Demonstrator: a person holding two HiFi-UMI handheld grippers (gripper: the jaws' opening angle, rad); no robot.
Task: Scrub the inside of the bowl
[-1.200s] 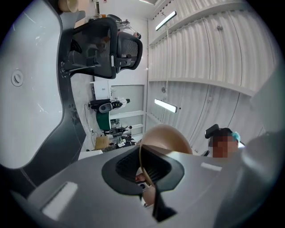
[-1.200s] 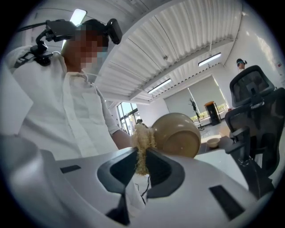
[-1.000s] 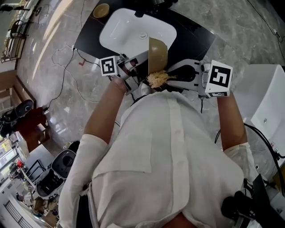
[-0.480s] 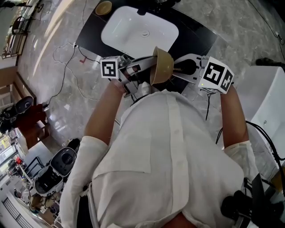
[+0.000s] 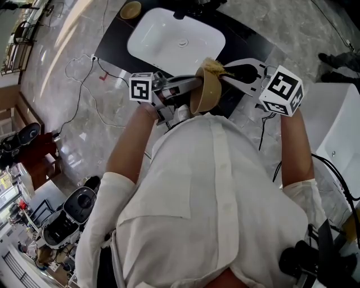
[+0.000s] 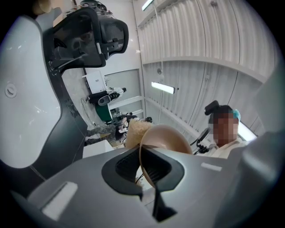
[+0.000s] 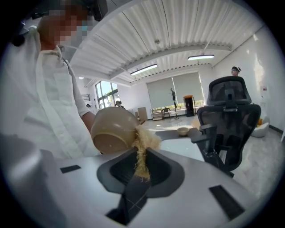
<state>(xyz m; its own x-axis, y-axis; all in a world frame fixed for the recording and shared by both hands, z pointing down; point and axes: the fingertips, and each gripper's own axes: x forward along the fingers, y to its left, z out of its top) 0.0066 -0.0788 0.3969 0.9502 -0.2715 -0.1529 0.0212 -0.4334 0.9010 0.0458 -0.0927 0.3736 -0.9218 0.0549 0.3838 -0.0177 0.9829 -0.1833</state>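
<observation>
Bowl (image 6: 168, 137) in left claw (image 6: 151, 176), scrubber (image 7: 145, 141) in right claw (image 7: 141, 173).

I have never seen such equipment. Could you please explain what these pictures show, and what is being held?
There is no robot. A person in a white shirt holds a two-jaw gripper in each hand. One picture comes from a camera on the person's head, looking down. The other two come from cameras riding on the grippers.

The left gripper is clamped on the rim of a tan bowl, held on its side in the air. The right gripper pinches a straw-coloured fibrous scrubber at the bowl's edge.

Beyond them is a dark counter with a white sink. A second small bowl stands at its corner.
</observation>
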